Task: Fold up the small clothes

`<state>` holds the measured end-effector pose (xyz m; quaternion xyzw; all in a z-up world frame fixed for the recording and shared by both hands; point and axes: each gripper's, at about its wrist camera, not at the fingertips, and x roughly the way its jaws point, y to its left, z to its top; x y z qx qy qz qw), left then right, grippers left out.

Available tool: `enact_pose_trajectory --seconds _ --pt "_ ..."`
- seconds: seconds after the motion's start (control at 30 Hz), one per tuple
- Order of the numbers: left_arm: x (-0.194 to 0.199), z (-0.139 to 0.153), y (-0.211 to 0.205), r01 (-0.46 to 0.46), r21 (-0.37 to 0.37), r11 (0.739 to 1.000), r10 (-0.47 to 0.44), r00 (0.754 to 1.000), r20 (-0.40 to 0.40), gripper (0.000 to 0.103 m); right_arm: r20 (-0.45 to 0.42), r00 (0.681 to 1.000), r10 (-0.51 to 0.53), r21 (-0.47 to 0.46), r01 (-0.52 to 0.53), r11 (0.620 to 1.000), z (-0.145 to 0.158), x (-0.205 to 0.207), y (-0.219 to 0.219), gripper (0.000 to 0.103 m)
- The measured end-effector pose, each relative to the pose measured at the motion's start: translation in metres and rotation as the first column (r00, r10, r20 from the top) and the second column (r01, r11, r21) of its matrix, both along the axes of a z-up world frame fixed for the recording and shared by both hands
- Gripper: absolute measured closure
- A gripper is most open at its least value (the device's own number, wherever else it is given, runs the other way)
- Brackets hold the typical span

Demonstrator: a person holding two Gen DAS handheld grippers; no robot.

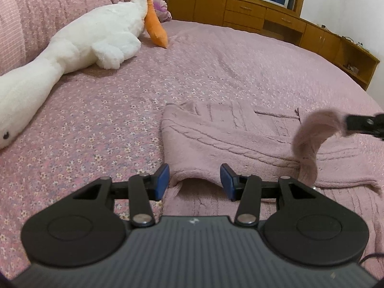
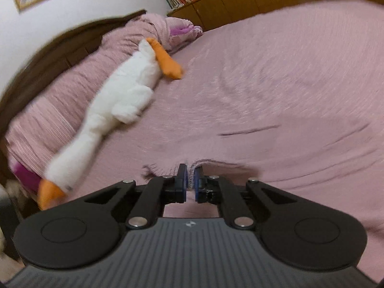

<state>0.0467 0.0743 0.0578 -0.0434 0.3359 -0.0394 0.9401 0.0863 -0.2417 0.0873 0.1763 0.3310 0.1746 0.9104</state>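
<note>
A pink fleece garment [image 1: 228, 139] lies flat on the bed in the left wrist view. My left gripper [image 1: 195, 178] stands open at its near edge, the blue pads [image 1: 163, 180] on either side of the hem without pressing it. At the right, my right gripper [image 1: 345, 122] is shut on a strip of the garment [image 1: 309, 139] and holds it lifted off the bed. In the blurred right wrist view, the right gripper [image 2: 190, 176] pinches a fold of the pink fabric [image 2: 192, 168] between its pads.
A long white plush goose [image 1: 91, 43] [image 2: 124, 96] with an orange beak and feet lies on the left of the pink flowered bedspread [image 1: 96, 120]. A rolled pink quilt [image 1: 36, 12] lies behind it. Wooden cabinets [image 1: 252, 12] line the far side of the bed.
</note>
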Motion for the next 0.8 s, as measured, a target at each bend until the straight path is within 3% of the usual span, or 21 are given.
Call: enact_pose_trajectory --seconds 0.13,0.33,0.47,0.57,0.67,0.8 --pt "0.004 -0.004 -0.003 0.002 0.023 1.0 -0.001 1.0 -0.011 0.055 -0.006 0.997 -0.073 -0.133 0.072 0.989 -0.01 -0.015 -0.04 0.097" --pt "0.009 -0.01 -0.006 0.004 0.042 0.999 -0.003 0.999 -0.033 0.055 -0.1 0.966 -0.237 -0.145 0.222 0.964 -0.052 -0.033 -0.097 0.094" --pt "0.009 -0.013 -0.009 0.005 0.064 0.998 -0.002 0.999 -0.049 0.055 -0.166 0.939 -0.3 -0.107 0.285 0.953 -0.07 -0.046 -0.117 0.07" --pt "0.01 -0.014 -0.012 0.007 0.068 0.998 -0.004 0.999 -0.052 0.055 -0.164 0.933 -0.32 -0.047 0.317 0.947 -0.072 -0.052 -0.122 0.052" --pt "0.011 -0.013 -0.016 0.013 0.069 0.998 -0.01 0.999 -0.047 0.054 -0.136 0.934 -0.329 -0.065 0.323 0.944 -0.072 -0.05 -0.112 0.041" --pt "0.012 -0.012 -0.022 0.029 0.073 0.997 -0.027 0.999 -0.031 0.055 -0.18 0.915 -0.361 -0.132 0.341 0.931 -0.083 -0.034 -0.095 0.039"
